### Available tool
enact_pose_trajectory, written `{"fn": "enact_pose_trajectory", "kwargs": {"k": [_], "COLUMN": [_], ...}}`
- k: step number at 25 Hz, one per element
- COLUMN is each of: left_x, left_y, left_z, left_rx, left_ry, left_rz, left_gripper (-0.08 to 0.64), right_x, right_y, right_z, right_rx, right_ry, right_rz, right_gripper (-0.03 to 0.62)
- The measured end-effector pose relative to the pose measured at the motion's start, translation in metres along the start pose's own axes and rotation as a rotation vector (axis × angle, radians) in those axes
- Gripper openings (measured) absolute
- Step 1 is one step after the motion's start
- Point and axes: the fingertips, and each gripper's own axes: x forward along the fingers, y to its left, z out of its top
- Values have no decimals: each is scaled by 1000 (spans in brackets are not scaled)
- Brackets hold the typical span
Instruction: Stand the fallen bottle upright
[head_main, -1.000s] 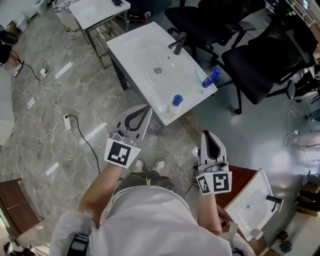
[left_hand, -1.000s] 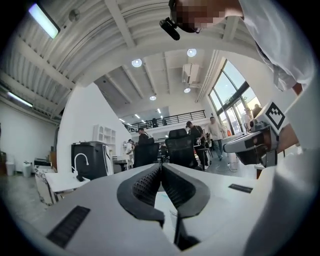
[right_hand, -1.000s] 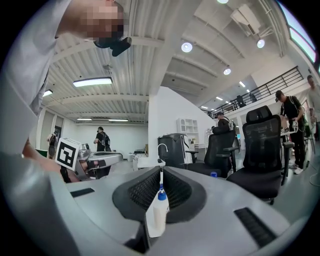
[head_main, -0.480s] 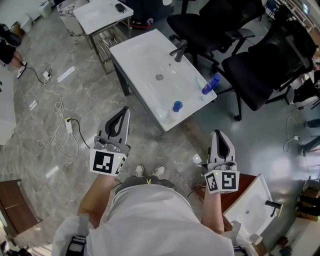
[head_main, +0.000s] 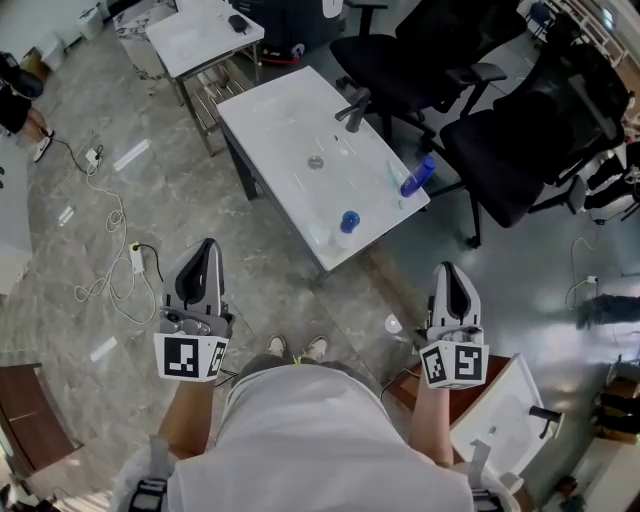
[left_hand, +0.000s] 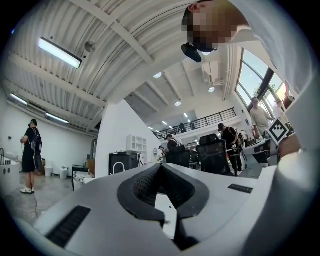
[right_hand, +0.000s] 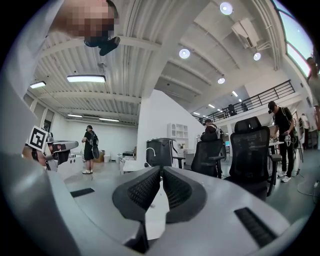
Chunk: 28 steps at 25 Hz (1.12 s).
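A white sink top (head_main: 290, 125) with a dark faucet (head_main: 355, 105) stands on a frame ahead of me. On its near corner a clear bottle with a blue cap (head_main: 347, 222) stands upright. A blue bottle (head_main: 418, 176) lies tilted at the right edge. My left gripper (head_main: 208, 244) hangs over the floor, left of the sink and well short of it, jaws shut and empty. The right gripper (head_main: 455, 268) is below the sink's right corner, also shut with nothing in it. Both gripper views look level across the room; the left gripper (left_hand: 161, 165) and the right gripper (right_hand: 161, 169) show their pads together.
Black office chairs (head_main: 500, 130) crowd the sink's far right side. A small white table (head_main: 200, 30) stands behind it. Cables and a power strip (head_main: 133, 250) lie on the floor at left. A second white sink (head_main: 500, 410) sits at my lower right.
Both grippers have drawn back from the sink toward my body. The left one has swung out to the left and turned; the right has shifted slightly right.
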Motion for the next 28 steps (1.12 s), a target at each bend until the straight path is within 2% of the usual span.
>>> {"fn": "enact_pose_trajectory", "kwargs": {"k": [4, 15, 28], "left_x": [6, 24, 24], "left_y": [1, -11, -6], "left_z": [-2, -3, -6], "left_rx": [1, 10, 6], "left_ry": [0, -7, 11], "left_rz": [4, -51, -62], "left_gripper": [18, 18, 18], "right_x": [4, 5, 6], "right_y": [0, 2, 9], "right_z": [7, 1, 0], "right_rx": [-32, -9, -15], "right_ry": [-13, -12, -2], "right_rz": [-5, -22, -25], "right_gripper": [43, 43, 43]}}
